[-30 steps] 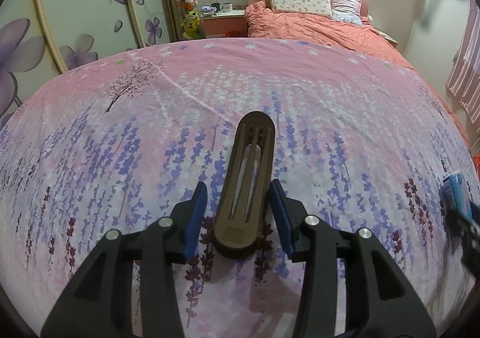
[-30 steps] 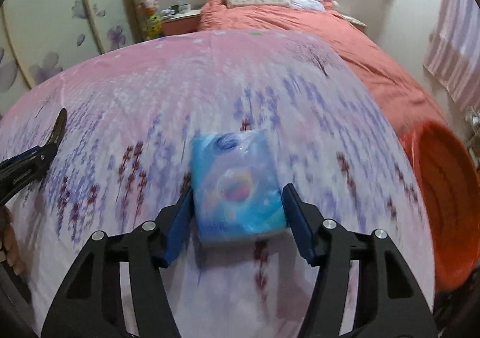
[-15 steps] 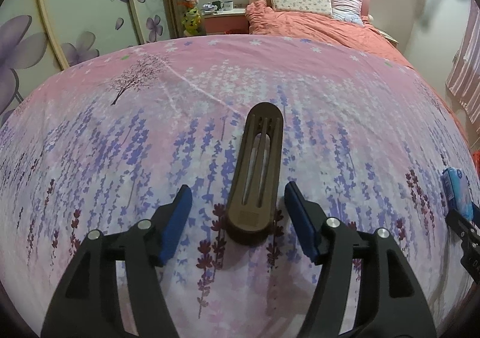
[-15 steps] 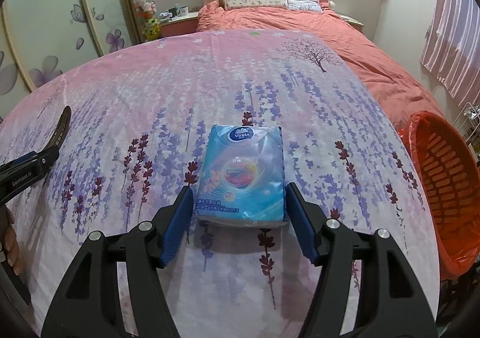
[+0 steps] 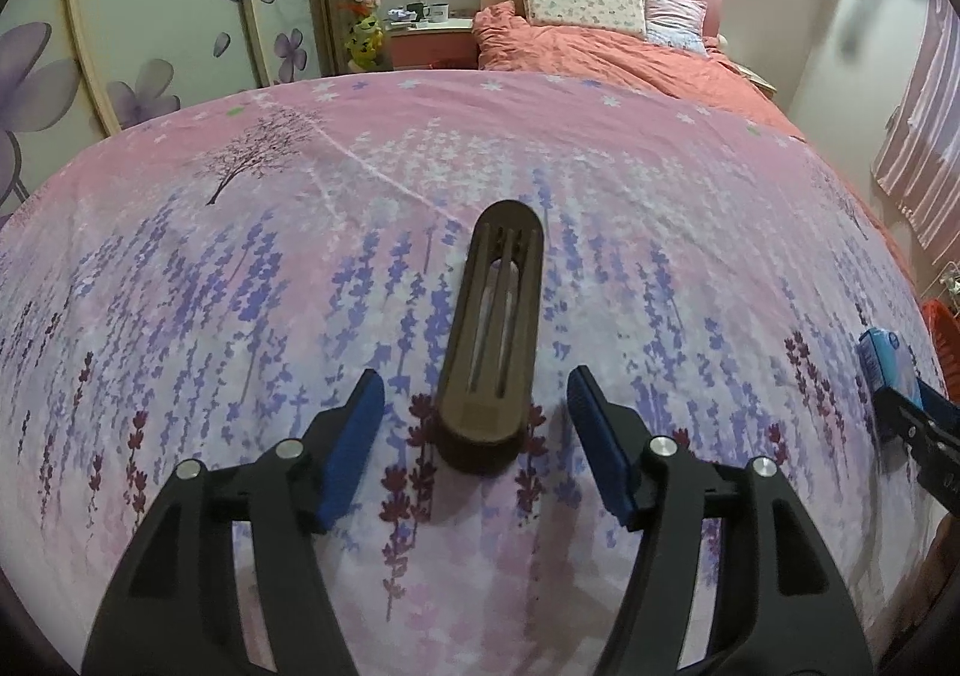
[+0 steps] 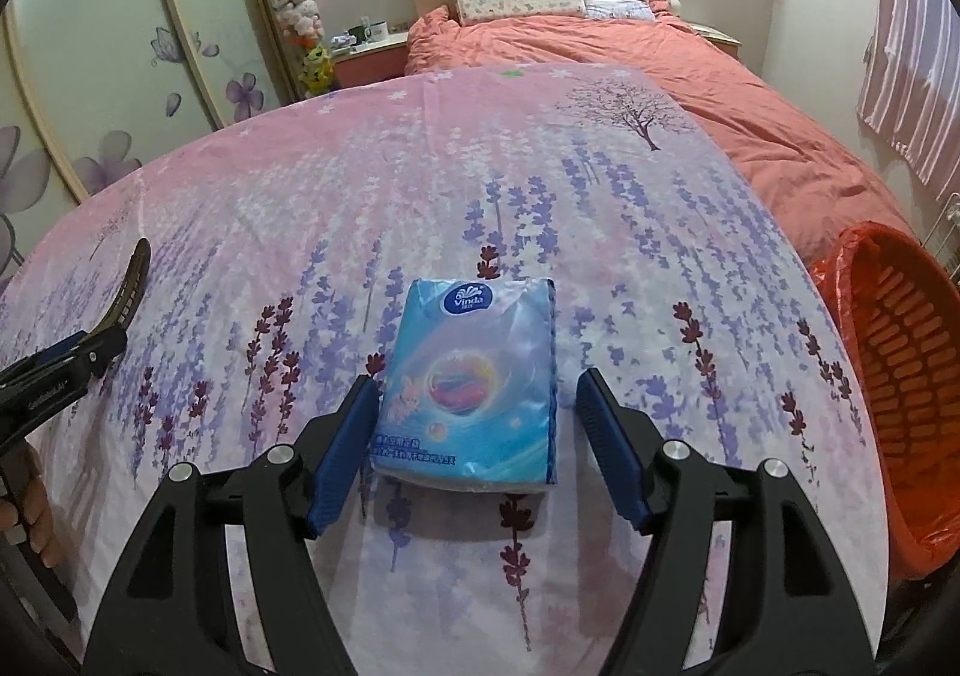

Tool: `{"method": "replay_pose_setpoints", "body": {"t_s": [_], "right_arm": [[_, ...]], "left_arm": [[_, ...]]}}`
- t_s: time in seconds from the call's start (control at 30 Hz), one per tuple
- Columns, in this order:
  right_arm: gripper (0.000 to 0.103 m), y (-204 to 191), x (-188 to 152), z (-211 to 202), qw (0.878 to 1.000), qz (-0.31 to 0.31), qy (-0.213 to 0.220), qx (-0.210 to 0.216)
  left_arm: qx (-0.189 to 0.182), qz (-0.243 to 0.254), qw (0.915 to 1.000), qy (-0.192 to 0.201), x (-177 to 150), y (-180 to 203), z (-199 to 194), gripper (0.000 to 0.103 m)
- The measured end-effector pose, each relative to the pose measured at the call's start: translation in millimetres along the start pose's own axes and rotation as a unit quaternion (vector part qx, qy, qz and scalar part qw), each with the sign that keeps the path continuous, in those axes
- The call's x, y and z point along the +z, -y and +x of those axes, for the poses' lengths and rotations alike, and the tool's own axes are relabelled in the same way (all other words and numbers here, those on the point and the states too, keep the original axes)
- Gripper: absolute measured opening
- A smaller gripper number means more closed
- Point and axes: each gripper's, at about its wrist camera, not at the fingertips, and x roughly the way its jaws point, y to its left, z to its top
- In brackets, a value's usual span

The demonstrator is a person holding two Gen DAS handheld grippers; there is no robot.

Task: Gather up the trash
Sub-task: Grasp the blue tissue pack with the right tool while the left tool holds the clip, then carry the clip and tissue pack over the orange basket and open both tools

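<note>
- Tissue pack [image 6: 467, 383] lies flat on the bed cover [image 6: 420, 184], between the open jaws of the right gripper [image 6: 474, 445]; left pad looks touching its edge, right pad apart.
- Pack's long axis runs straight ahead along the fingers.
- Brown slotted piece [image 5: 493, 343] lies between the open left gripper [image 5: 477, 445] jaws, touching neither, long axis also pointing away.
- Orange bin [image 6: 894, 376] sits off the bed's right edge, nearer the right hand; probably the drop spot.

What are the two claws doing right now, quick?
Left claw: open, empty, astride the brown hair clip on the bedspread.
Right claw: open, empty, astride the blue tissue pack.
</note>
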Motion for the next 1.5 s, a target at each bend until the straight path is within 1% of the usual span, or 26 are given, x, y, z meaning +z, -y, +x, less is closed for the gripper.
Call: {"method": "replay_pose_setpoints", "body": {"t_s": [0.23, 0.27, 0.3, 0.33, 0.37, 0.4, 0.57, 0.7, 0.97, 1.17, 1.33, 1.5], "right_arm": [[0.067, -7, 3, 3, 1.0, -0.005, -0.001, -0.01], [0.059, -7, 3, 2, 1.0, -0.005, -0.001, -0.013], [0.053, -8, 3, 1, 1.0, -0.005, 0.001, -0.018], [0.053, -8, 2, 0, 1.0, -0.004, 0.001, -0.018], [0.052, -8, 2, 0, 1.0, -0.006, 0.001, -0.017], [0.052, -7, 1, -1, 1.0, -0.006, 0.002, -0.016], [0.047, -5, -1, -5, 1.0, -0.006, 0.007, -0.008], [0.046, -4, -3, -16, 1.0, -0.007, 0.015, 0.0], [0.046, 4, 2, -46, 0.999, -0.002, 0.049, 0.009], [0.046, 22, 13, -85, 0.995, 0.006, 0.094, 0.009], [0.046, 40, 15, -115, 0.991, 0.013, 0.13, 0.0], [0.046, 57, 11, -135, 0.988, 0.024, 0.151, -0.011]], "left_arm": [[-0.001, 0.008, 1.0, 0.001, 10, 7, 6, 0.055], [-0.002, 0.008, 1.0, 0.001, 10, 8, 6, 0.054], [0.0, 0.008, 1.0, 0.001, 13, 11, 8, 0.05], [0.002, 0.01, 0.9999, 0.001, 15, 13, 9, 0.043], [0.003, 0.013, 0.9999, 0.002, 16, 14, 10, 0.04], [0.005, 0.015, 0.9999, 0.003, 17, 15, 11, 0.033], [0.001, 0.015, 0.9999, 0.005, 19, 15, 10, 0.032], [0.008, 0.014, 0.9998, 0.015, 16, 14, 5, 0.032], [0.017, 0.025, 0.9988, 0.037, 22, 22, -23, 0.032], [0.009, 0.041, 0.9971, 0.064, 32, 45, -60, 0.032], [-0.012, 0.051, 0.9958, 0.075, 37, 72, -87, 0.032], [-0.037, 0.067, 0.9937, 0.082, 36, 108, -108, 0.032]]}}
